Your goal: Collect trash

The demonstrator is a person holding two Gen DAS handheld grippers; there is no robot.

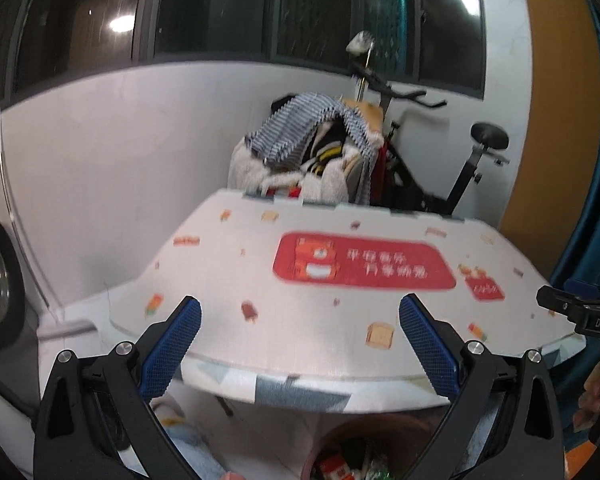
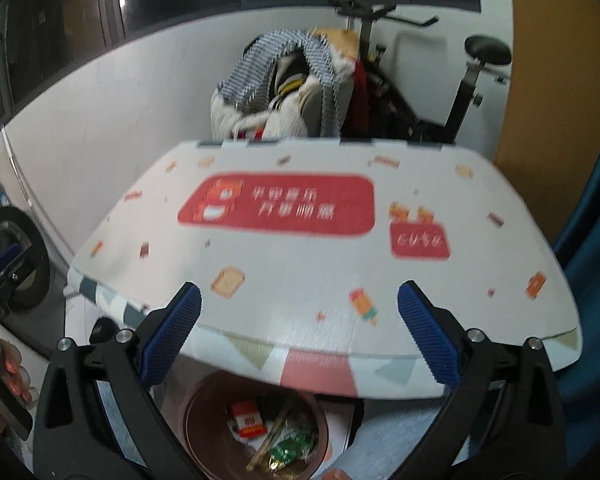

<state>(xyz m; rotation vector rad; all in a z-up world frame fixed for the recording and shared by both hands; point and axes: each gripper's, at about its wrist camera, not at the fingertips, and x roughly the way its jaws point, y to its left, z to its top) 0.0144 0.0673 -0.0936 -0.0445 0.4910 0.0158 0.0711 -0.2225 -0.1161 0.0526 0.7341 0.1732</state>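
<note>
While both claws (image 1: 300, 344) (image 2: 300, 332) gape empty, the bin (image 2: 204, 408) opens upward, trash (image 2: 276, 440) inside.

1. A round brown bin (image 2: 204, 420) is sitting low and near, under the table edge, open at the top.
2. Trash is lying inside it: a red-and-white carton (image 2: 247, 418), green wrappers (image 2: 290, 446), thin sticks (image 2: 270, 444).

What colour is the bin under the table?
Reddish-brown. The bin shows best in the right wrist view, with a red packet and green wrappers inside.
</note>
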